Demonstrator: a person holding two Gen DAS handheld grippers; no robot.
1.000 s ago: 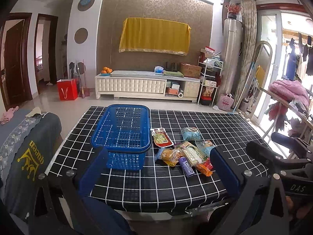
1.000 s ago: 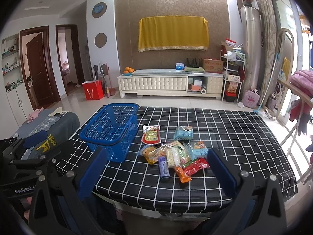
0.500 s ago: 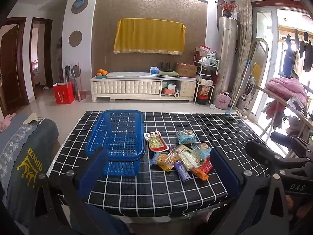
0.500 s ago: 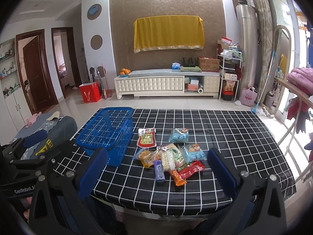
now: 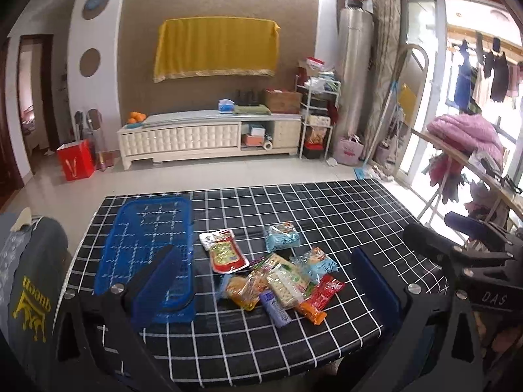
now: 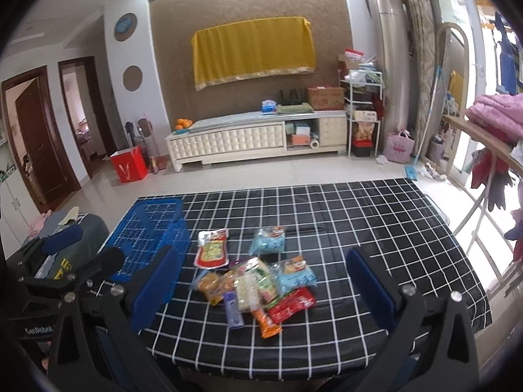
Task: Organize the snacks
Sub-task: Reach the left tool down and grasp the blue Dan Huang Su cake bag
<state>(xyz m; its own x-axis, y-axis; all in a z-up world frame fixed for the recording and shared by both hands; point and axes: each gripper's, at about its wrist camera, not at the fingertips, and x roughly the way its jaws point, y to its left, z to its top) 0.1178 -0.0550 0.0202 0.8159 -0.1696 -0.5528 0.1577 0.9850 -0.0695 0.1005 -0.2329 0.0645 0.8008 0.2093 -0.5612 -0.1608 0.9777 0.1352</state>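
We hold the left gripper (image 5: 261, 281) and the right gripper (image 6: 261, 277) above the near edge of the black grid-patterned desk (image 5: 343, 215), both with fingers wide apart and empty. The pile of plastic-wrapped snack packets (image 5: 278, 277) lies near the middle of the desk. The empty blue plastic mesh basket (image 5: 147, 238) stands just left of it.

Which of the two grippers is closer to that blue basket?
Left. The left gripper has one finger overlapping the blue basket in its view; the right gripper faces the snack pile, with the basket off to its left.
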